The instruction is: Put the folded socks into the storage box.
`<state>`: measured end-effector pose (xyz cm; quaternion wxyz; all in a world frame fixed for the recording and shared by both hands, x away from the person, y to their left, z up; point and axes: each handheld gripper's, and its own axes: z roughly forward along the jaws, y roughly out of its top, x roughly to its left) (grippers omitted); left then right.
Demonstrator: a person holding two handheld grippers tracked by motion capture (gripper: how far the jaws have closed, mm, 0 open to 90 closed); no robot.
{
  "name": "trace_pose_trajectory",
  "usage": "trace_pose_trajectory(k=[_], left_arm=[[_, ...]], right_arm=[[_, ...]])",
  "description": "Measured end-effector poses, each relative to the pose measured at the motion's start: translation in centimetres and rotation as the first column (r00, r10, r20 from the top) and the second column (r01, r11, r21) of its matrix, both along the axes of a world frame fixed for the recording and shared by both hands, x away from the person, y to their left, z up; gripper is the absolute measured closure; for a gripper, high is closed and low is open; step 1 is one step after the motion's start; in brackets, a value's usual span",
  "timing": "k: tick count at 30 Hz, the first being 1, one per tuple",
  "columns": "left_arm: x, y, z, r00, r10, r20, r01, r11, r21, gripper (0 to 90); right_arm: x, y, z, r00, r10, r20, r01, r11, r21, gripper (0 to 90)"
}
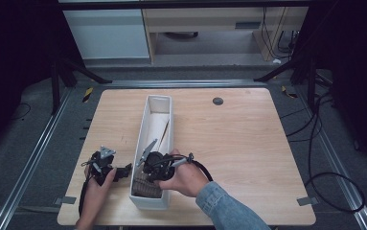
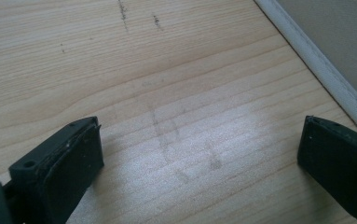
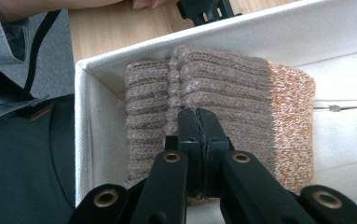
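The long, narrow white fabric bin (image 1: 151,143) stands lengthwise on the light wooden table (image 1: 238,143), and I take it as the reference for all positions.

My right gripper (image 3: 199,135) is inside the bin at its near end, directly above the folded brown-and-tan ribbed knit garment (image 3: 223,88), whose far edge is speckled orange. The jaws are pressed together. They lie over the knit, but I cannot tell whether any of it is pinched between them. The garment sits against the bin's near end wall, and the far stretch of the bin looks bare apart from one thin item I cannot identify.

My left gripper (image 1: 105,165) is outside the bin, just beside its left wall near the same end, with jaws wide apart over bare table and holding nothing.

Judgement: the step in hand is settling or pressing the garment into the near end. The next move calls for a straight lift clear of the bin walls without dragging the knit.
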<state>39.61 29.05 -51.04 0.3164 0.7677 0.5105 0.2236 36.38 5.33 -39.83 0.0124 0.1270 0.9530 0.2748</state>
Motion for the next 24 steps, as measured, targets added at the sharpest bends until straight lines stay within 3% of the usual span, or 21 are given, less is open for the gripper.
trace_pose_trajectory(k=[24], left_arm=[[0.0, 0.0, 0.0, 1.0000, 0.000, -0.002, 0.000, 1.0000, 0.001, 0.0]], right_arm=[[-0.5, 0.1, -1.2, 0.9998, 0.004, -0.020, -0.004, 0.9998, -0.021, 89.9]])
